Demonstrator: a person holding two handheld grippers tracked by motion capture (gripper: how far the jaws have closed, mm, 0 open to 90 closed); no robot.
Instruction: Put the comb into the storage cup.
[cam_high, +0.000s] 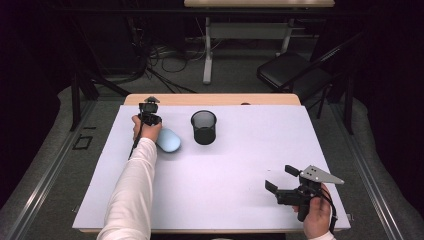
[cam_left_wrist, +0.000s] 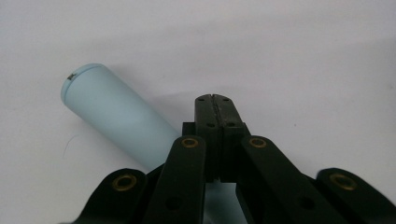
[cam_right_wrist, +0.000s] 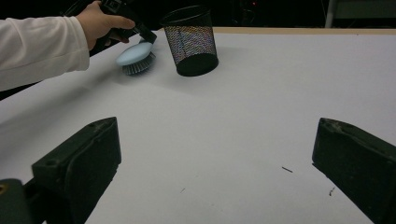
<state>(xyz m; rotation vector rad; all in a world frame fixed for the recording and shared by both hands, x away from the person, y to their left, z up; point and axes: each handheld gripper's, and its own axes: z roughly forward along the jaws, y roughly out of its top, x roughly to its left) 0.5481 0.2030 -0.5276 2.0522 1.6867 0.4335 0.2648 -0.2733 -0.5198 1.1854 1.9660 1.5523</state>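
A pale blue brush (cam_high: 169, 140) lies bristles down on the white sheet, left of a black mesh cup (cam_high: 204, 127). My left gripper (cam_high: 150, 119) is over the brush's near-left part, pointing down. In the left gripper view its jaws (cam_left_wrist: 213, 100) are pressed together with nothing between them, and the brush's tapered handle (cam_left_wrist: 116, 116) lies on the sheet beside and beneath them. In the right gripper view that gripper's tip (cam_right_wrist: 147, 35) sits at the top of the brush (cam_right_wrist: 135, 58). My right gripper (cam_high: 279, 178) hovers open at the front right, with nothing between its jaws (cam_right_wrist: 217, 140).
The mesh cup (cam_right_wrist: 191, 42) stands upright and looks empty. The white sheet (cam_high: 225, 175) covers most of the table; a wooden strip (cam_high: 215, 99) shows at the far edge. A folding chair (cam_high: 295, 72) and cables stand on the floor beyond.
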